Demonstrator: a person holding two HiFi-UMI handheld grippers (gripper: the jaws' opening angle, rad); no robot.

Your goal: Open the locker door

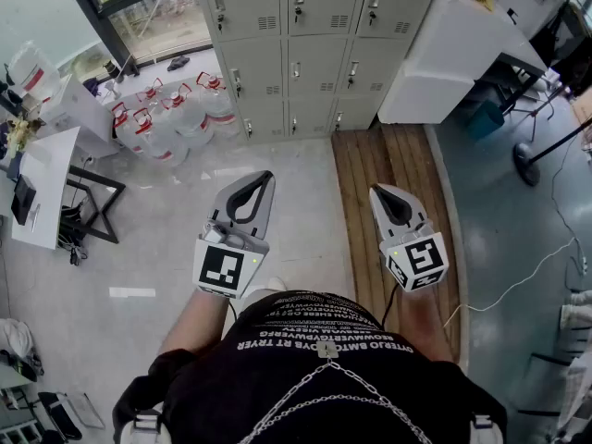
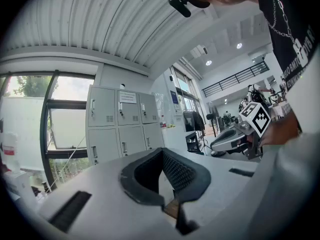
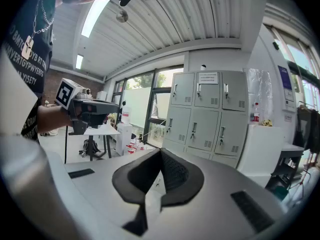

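A bank of grey lockers (image 1: 296,44) stands against the far wall, every door closed, each with a small handle and a vent. The lockers (image 2: 122,124) lie well ahead in the left gripper view, and the lockers (image 3: 205,116) show the same way in the right gripper view. My left gripper (image 1: 265,176) and right gripper (image 1: 377,191) are held side by side at waist height, pointing toward them and far short of them. The jaws of the left gripper (image 2: 162,150) are shut with nothing between them. The right gripper (image 3: 160,150) is likewise shut and empty.
Several large water jugs (image 1: 171,118) stand on the floor left of the lockers. A white cabinet (image 1: 444,54) adjoins them on the right. A wooden strip (image 1: 388,183) runs under the right gripper. A black-framed table (image 1: 55,192) is at the left; a cable (image 1: 527,276) crosses the floor at the right.
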